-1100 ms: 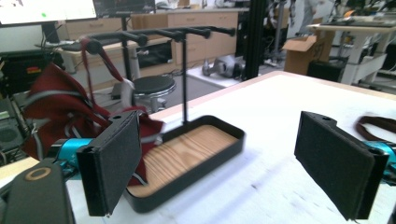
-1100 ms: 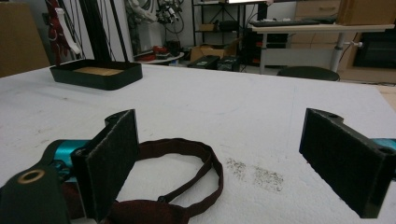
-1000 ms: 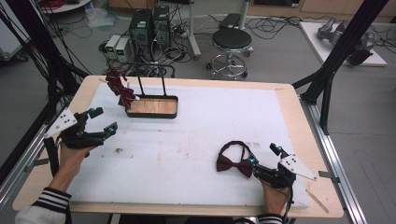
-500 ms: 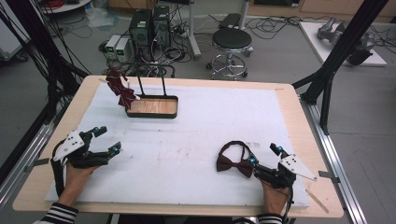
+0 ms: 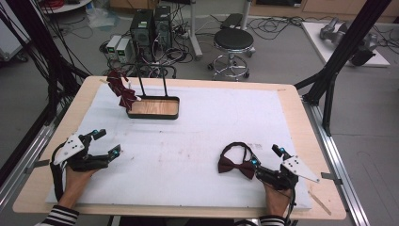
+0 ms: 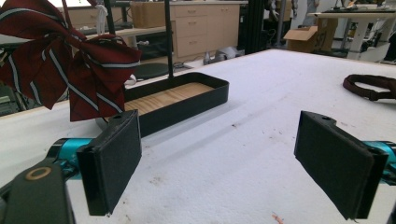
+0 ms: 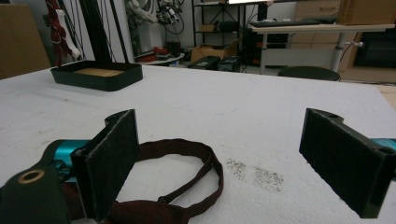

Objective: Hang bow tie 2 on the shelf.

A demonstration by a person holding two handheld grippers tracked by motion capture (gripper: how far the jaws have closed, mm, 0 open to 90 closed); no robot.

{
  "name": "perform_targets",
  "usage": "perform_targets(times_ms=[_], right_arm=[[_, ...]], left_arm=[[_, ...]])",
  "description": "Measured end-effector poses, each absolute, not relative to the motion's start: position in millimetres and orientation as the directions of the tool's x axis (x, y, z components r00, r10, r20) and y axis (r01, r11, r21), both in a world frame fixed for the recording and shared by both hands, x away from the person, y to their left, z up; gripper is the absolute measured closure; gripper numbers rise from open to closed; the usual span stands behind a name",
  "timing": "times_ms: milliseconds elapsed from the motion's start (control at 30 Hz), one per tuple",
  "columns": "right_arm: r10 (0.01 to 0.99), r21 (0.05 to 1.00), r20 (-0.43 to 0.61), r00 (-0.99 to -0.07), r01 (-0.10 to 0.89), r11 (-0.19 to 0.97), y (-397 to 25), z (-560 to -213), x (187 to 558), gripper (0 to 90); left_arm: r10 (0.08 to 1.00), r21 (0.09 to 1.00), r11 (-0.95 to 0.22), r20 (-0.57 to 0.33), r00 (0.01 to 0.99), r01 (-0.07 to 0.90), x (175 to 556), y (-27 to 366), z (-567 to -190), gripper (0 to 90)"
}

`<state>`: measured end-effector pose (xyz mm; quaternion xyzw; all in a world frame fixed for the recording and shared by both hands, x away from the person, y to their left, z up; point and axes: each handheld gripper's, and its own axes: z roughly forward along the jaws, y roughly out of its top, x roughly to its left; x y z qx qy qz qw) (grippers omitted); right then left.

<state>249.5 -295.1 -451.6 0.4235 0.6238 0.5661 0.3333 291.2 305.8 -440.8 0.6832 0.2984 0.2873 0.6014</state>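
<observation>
Right gripper wide open, beside bow tie

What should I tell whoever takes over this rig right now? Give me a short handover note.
Left gripper: jaws open, holding nothing, low over the white mat at the near left.
Right gripper: jaws open, holding nothing, right beside the plain maroon bow tie lying flat at the near right.
Striped bow tie already hangs on the rack over the black tray.
Likely left: grasp the plain maroon bow tie and hang it on the rack too.
</observation>
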Motion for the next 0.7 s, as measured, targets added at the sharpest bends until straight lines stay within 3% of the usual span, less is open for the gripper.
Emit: perform_targets(times_ms=[700], right_arm=[[0.893, 0.987, 0.078, -0.443, 0.162, -0.006, -298.5, -443.6, 250.5, 11.1]], left_arm=[[0.771, 0.995, -0.086, 0.035, 0.636, 0.049, 290.0, 307.6, -446.5, 15.5]])
